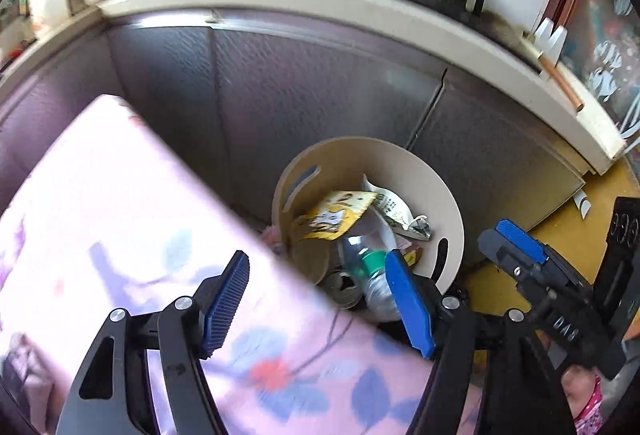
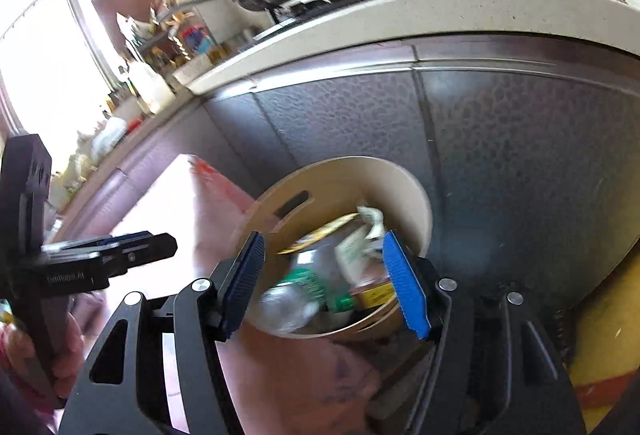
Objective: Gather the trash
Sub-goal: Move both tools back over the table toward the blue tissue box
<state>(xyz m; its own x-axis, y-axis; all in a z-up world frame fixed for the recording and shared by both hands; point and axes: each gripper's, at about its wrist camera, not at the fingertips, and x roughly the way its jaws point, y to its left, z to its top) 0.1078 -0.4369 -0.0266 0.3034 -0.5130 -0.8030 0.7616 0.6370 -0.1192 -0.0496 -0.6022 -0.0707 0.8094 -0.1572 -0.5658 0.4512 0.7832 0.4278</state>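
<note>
Left wrist view: your left gripper [image 1: 318, 305] hangs over a pink floral cloth [image 1: 132, 235] and the near rim of the bin [image 1: 436, 187].
Left fingers: two blue pads, spread wide, nothing between them.
Bin count: one round beige bin, standing on the floor against the grey cabinet doors [image 1: 280, 87].
Trash in bin: one yellow packet [image 1: 336, 215], one white crumpled wrapper [image 1: 396, 211], one clear bottle [image 1: 368, 267] with a green label; deeper items are too hidden to count.
Right gripper [image 1: 516, 247]: just right of the bin, over the yellow floor [image 1: 568, 219].
Pans: two dark ones on the stove above.
Open room: cloth edge crowds the bin's left side; the floor to its right is free.

Right wrist view: your right gripper [image 2: 324, 285] frames the bin [image 2: 416, 203].
Right fingers: two blue pads, wide apart, holding nothing.
Trash: blurred; the bottle [image 2: 288, 299] and wrapper [image 2: 368, 223] lie inside.
Left gripper [image 2: 120, 255]: at the left, above the cloth [image 2: 192, 219].
Edges: counter edge [image 2: 400, 23] overhangs the cabinet behind.
</note>
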